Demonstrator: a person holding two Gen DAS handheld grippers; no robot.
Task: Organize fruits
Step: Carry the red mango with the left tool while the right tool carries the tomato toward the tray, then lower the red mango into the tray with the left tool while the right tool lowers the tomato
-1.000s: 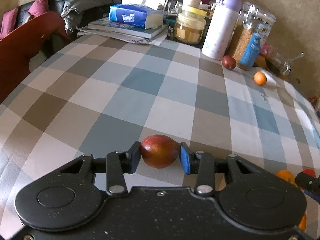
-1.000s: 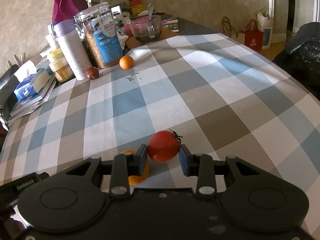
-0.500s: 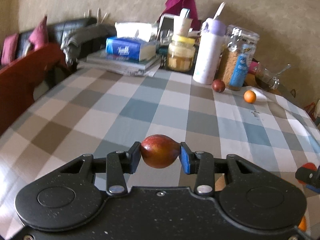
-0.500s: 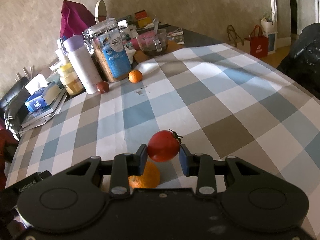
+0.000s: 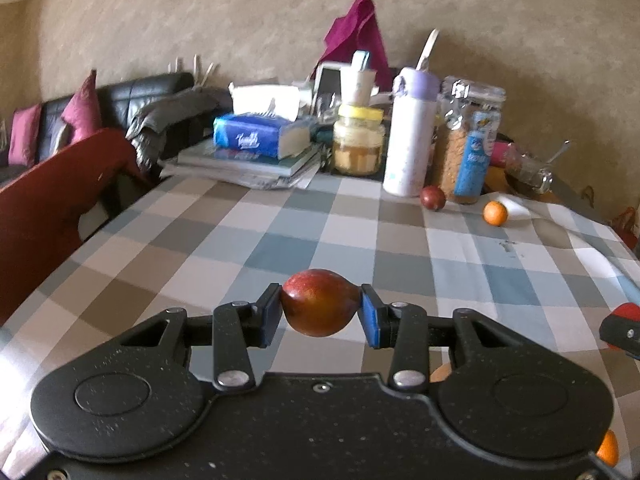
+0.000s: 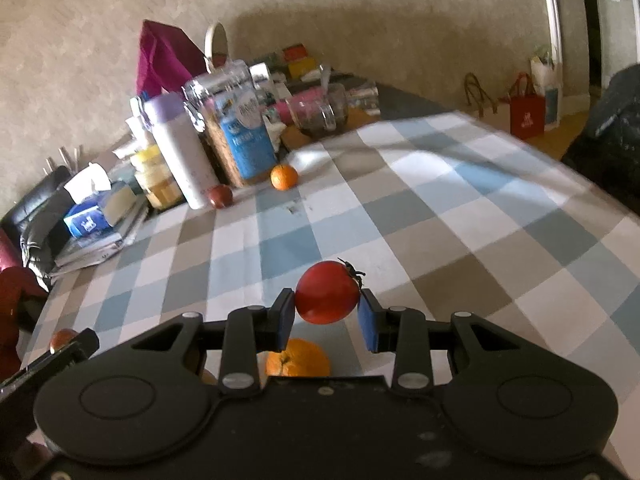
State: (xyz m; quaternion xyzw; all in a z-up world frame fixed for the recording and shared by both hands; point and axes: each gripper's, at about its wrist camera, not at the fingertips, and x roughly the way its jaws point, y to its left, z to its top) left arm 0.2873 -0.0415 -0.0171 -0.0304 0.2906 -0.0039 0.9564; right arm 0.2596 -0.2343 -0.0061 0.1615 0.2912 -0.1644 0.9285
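1. Since a second ago the left tool (image 5: 320, 312) has tipped upward: more wall shows, and the white bottle (image 5: 410, 136) sits lower in its view.
2. The left tool stays clenched on a dark red fruit (image 5: 319, 303), possibly a plum, above the checked bench (image 5: 280, 248).
3. The right tool (image 6: 326, 320) still grips a red tomato (image 6: 327, 293), well short of the white bottle.
4. An orange (image 6: 298, 362) lies on the bench beneath the tomato.
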